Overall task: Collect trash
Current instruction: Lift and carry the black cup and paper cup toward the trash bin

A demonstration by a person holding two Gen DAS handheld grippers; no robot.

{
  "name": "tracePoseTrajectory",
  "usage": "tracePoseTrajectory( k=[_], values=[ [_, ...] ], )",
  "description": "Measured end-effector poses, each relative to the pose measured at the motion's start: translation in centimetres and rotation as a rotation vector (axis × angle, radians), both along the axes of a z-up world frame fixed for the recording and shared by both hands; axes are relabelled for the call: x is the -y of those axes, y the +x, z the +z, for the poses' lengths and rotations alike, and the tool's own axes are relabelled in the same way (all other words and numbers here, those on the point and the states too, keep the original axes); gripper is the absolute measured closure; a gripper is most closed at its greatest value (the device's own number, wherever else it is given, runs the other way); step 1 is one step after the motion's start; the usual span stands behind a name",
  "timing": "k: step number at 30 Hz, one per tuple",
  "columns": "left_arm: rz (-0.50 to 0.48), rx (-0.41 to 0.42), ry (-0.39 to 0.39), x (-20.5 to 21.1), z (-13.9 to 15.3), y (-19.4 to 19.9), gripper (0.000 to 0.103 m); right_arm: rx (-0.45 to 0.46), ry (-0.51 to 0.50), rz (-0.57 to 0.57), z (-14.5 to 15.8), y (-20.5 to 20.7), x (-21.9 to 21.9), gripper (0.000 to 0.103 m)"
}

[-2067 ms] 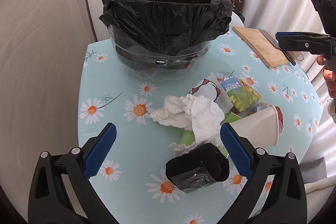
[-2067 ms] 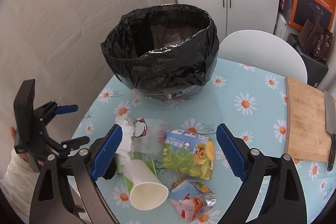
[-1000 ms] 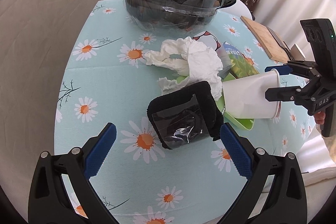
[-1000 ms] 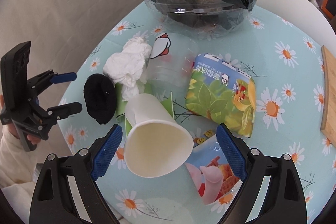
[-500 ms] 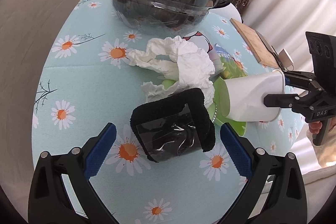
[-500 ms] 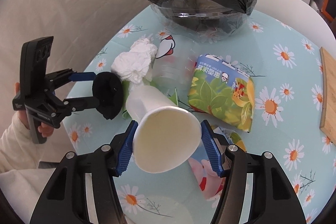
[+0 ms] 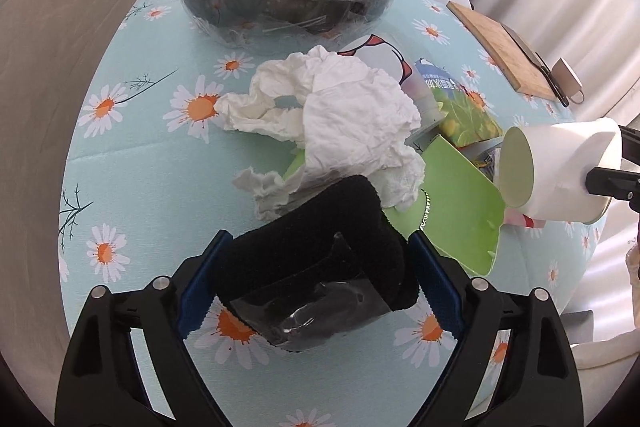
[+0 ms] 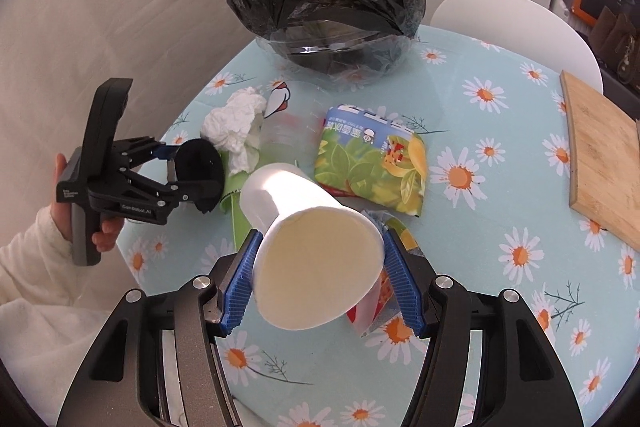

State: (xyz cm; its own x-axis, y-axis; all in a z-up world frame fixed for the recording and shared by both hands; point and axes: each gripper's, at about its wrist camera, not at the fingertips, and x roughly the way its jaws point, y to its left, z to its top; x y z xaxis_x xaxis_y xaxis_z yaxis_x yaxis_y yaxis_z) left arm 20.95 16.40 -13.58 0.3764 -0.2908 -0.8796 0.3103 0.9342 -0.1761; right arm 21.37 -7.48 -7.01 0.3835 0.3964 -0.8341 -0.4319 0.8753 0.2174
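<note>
Two grips at once: our left gripper (image 7: 316, 283) pinches the black sponge roll (image 7: 320, 259), our right gripper (image 8: 320, 279) clamps the white paper cup (image 8: 312, 251). We should carry both level to the lined trash bowl (image 8: 336, 23) at twelve o'clock, squeezing the cup gently.

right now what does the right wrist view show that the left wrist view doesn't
Only the right wrist view: the person's left hand holding the left gripper, and the white chair. Only the left wrist view: the clear wrap on the black roll. Both: paper cup, crumpled tissue, bag-lined bin, juice pouch.
</note>
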Motion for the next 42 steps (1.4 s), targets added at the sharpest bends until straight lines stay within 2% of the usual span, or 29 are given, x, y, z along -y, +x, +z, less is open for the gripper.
tracePoseTrajectory(
  k=[6,9,15,23,31,35,42],
  values=[
    [0.005,0.003,0.015,0.4,0.4,-0.4,0.023,0.008,0.029,-0.047,0.3,-0.5,1.5,0.046],
    [0.011,-0.003,0.021,0.5,0.6,-0.9,0.029,0.003,0.041,-0.065,0.1,-0.6,2.6,0.046],
    [0.017,-0.011,0.049,1.3,0.9,-2.4,0.031,0.017,0.063,-0.066,0.3,-0.9,4.6,0.046],
    [0.072,0.025,0.069,2.9,2.5,-5.4,0.031,0.005,0.109,-0.049,-0.1,-1.7,7.1,0.046],
    [0.113,0.063,0.164,5.1,4.3,-8.5,0.031,-0.035,0.165,-0.016,-1.8,-2.8,10.2,0.046],
    [0.116,0.076,0.194,6.4,5.1,-9.1,0.031,-0.050,0.172,0.001,-2.6,-3.1,11.6,0.046],
    [0.106,0.087,0.203,9.3,6.1,-9.1,0.031,-0.047,0.190,0.020,-2.8,-3.7,13.9,0.046]
  ],
)
